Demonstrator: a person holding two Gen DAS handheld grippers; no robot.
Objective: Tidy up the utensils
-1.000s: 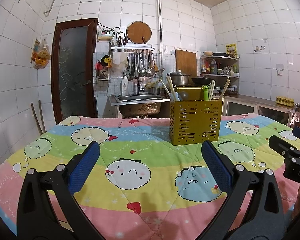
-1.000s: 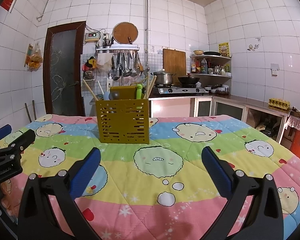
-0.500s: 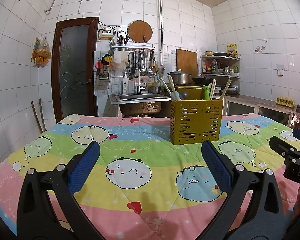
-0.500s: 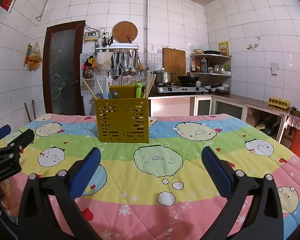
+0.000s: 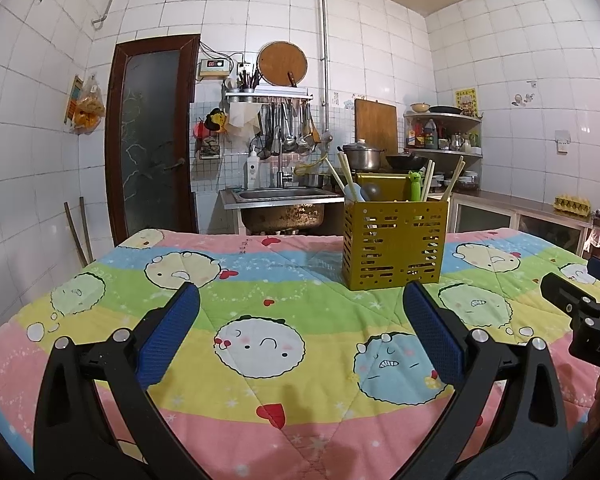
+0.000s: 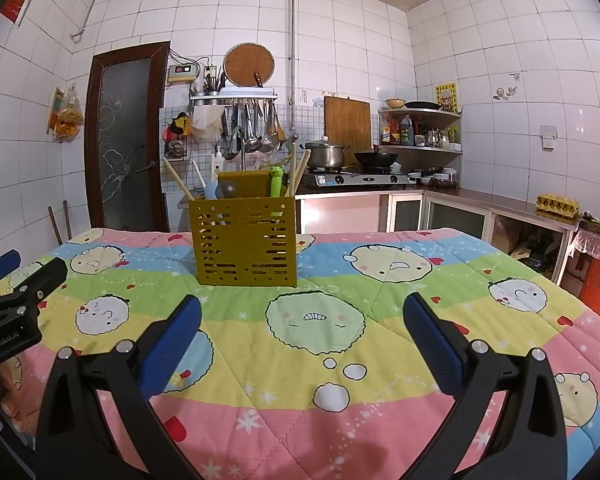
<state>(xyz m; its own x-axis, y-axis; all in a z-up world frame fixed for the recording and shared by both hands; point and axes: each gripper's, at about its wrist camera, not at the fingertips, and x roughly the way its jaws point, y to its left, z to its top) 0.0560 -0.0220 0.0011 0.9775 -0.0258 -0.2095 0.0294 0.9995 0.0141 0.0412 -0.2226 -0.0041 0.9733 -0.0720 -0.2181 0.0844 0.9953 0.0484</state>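
1. Cartoon-print quilt [image 5: 260,308] covers the table in a tiled kitchen.
2. Left gripper [image 5: 300,332] and right gripper [image 6: 302,332]: both spread, empty.
3. Yellow utensil caddy [image 5: 394,244] stands upright ahead: right of left gripper, left of right gripper; neither evidently nearer.

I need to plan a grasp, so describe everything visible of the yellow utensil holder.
The yellow utensil holder is a square, mustard-coloured box, seemingly metal or plastic, with slotted walls and an open top. It stands upright on the cartoon quilt. Wooden chopsticks, a green-topped utensil and pale blue and grey handles lean out of it. Neither hand-held gripper touches it.
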